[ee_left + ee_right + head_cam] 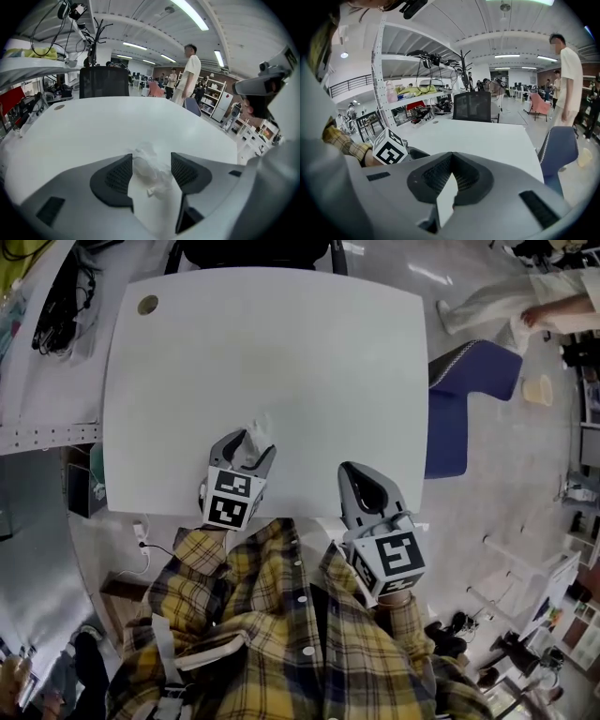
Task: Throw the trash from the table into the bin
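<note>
Seen from overhead, the crumpled white wad (255,432) lies near the desk's (281,352) front edge. The left gripper view shows the left gripper (151,163) with fingers spread around it. The right gripper (451,158) has its fingers pressed together, empty.

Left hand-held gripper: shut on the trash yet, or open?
Open. The left hand-held gripper's pads stand apart, crumpled trash lying between them on the table.

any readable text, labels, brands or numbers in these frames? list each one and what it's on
No readable text in any view.
Left marker cube, right marker cube: black-and-white square patterns only, no letters or numbers.
Shelf items: any labels too small to read.
</note>
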`<state>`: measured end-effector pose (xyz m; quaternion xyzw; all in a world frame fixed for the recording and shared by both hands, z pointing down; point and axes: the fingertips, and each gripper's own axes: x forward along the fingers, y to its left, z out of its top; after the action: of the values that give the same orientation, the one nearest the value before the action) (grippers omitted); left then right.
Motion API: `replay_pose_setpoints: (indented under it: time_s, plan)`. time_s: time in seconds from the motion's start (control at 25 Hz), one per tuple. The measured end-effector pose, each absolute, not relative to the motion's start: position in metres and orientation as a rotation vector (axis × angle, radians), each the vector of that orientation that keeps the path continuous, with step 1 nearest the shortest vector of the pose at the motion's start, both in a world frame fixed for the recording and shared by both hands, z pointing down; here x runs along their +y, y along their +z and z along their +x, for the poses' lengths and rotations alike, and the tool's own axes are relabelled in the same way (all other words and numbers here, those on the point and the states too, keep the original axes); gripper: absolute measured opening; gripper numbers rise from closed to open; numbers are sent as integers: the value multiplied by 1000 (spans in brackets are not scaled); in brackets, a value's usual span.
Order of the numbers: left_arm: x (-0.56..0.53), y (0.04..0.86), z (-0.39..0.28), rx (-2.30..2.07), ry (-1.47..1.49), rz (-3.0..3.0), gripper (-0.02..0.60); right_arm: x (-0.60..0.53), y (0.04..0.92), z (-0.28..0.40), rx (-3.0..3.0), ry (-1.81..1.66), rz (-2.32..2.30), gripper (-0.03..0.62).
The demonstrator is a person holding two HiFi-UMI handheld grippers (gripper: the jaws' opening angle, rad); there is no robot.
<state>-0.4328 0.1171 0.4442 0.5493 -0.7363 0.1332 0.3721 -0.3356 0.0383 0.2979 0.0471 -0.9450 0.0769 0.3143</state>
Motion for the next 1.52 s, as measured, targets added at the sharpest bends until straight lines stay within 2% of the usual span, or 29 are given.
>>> replay_pose_setpoints:
  time_s: [0.16,0.24,0.32,0.4,0.48,0.68,1.08,1.36,1.52]
  plan:
    - [123,450,-429,-1874,380,1390,232,38,299,-331,-2484,222,138,-2]
    - [124,449,-430,-1882,400,1387,146,36,297,-331,-2492,223,148,-2]
    - [125,449,-431,-1884,412,1383,88,34,295,-333,-2515,216,152,-2]
    - [125,449,-432,-1886,410,1378,45,33,294,-335,-2525,213,152,-2]
    - [124,447,-433,-1885,400,1381,31,34,294,-334,-2518,216,153,-2]
    - [122,431,-436,-1886,313,1389,23,37,291,-336,-2514,222,154,-2]
    - [114,375,-431,-1873,329,1531,20,37,264,-341,-2602,208,230,-2]
    - [99,342,-408,-1748,373,1726,20,30,259,-338,-2620,228,376,-2]
    - [80,335,-381,-1631,401,1853,20,20,259,-310,-2596,278,542,-2]
